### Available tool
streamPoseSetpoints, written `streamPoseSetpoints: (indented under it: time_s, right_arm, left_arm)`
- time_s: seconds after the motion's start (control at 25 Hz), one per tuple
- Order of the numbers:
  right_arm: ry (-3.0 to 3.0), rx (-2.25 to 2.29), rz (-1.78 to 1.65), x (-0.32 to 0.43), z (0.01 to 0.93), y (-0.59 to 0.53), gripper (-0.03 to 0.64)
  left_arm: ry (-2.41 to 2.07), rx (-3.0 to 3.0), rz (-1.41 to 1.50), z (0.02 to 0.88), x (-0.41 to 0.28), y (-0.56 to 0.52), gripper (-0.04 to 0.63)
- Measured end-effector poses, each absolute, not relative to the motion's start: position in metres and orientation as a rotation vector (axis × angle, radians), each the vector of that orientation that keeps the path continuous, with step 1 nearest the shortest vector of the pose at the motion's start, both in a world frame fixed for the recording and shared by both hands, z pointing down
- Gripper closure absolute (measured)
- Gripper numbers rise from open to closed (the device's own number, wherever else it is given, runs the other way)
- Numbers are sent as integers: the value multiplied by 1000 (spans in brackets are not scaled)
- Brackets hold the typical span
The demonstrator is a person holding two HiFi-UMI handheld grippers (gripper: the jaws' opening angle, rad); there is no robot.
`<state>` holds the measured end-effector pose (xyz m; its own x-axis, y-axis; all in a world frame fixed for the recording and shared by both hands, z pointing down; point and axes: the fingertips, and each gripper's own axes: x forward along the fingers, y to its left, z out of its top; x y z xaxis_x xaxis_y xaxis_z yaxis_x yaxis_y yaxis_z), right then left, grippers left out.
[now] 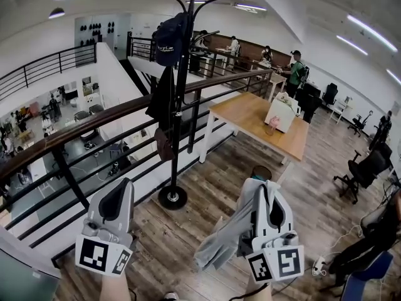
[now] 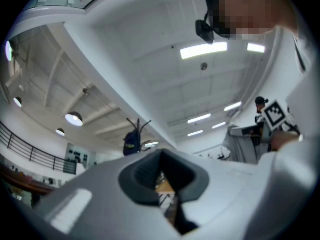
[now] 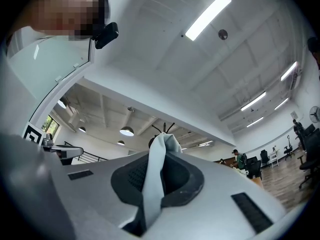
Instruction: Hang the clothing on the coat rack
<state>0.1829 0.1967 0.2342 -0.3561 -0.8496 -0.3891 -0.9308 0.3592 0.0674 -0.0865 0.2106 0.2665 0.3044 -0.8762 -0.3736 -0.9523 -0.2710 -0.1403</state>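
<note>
While held low, right gripper: pinched grey garment (cloth draped leftward).
Left gripper: jaws together, empty.
Coat rack: cap hung.

Soft matt grey cloth of the garment, lightly creased, pinched between ribbed dark rubbery pads of the right gripper. Smooth matt pale-grey plastic shell there and on the left gripper. Black metal coat rack, faintly glossy, with a navy cloth cap on it. Grainy brown wood-plank floor. Smooth pale wooden table. Brown wooden handrail over dark metal bars.
</note>
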Motion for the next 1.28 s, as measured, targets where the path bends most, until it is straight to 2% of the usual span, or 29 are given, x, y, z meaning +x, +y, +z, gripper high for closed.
streamPoseSetpoints:
  time_s: [0.36,1.28]
  right_arm:
    - [2276,-1646,453,160,218,161,606]
    - [2353,-1503,394,152,220,-38,606]
  left_arm:
    - [1619,-2245,330,260,-128,173,589]
    - [1695,-2185,309,258,-122,-14,589]
